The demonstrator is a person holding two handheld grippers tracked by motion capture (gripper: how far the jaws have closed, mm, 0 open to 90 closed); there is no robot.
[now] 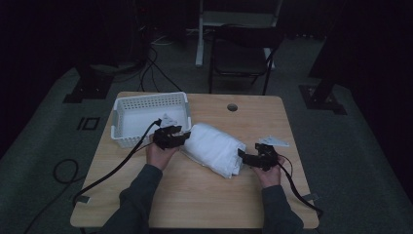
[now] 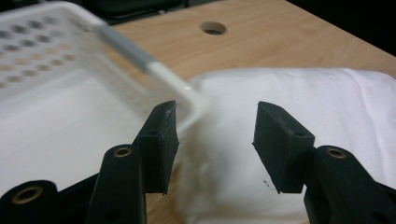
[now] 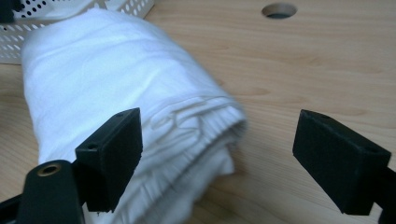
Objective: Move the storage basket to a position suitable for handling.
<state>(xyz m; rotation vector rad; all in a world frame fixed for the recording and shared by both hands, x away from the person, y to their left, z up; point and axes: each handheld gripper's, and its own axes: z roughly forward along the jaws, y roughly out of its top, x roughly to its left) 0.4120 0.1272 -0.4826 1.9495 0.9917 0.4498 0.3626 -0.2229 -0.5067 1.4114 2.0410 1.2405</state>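
The high view looks forward and down from above the person's side, taking in the whole tabletop [image 1: 204,195] from some way off. The left gripper view rides low on the left tool [image 2: 215,140], very close, facing the white basket [image 2: 42,56] at ten o'clock and the folded white cloth [image 2: 299,93] ahead. The right gripper view sits on the right tool [image 3: 217,158], equally near, facing the cloth's end. All three share cloth, basket and the round hole [image 1: 232,107] at twelve o'clock.

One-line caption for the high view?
Two hand-held grippers, left gripper and right gripper, flank a folded white cloth beside a basket.
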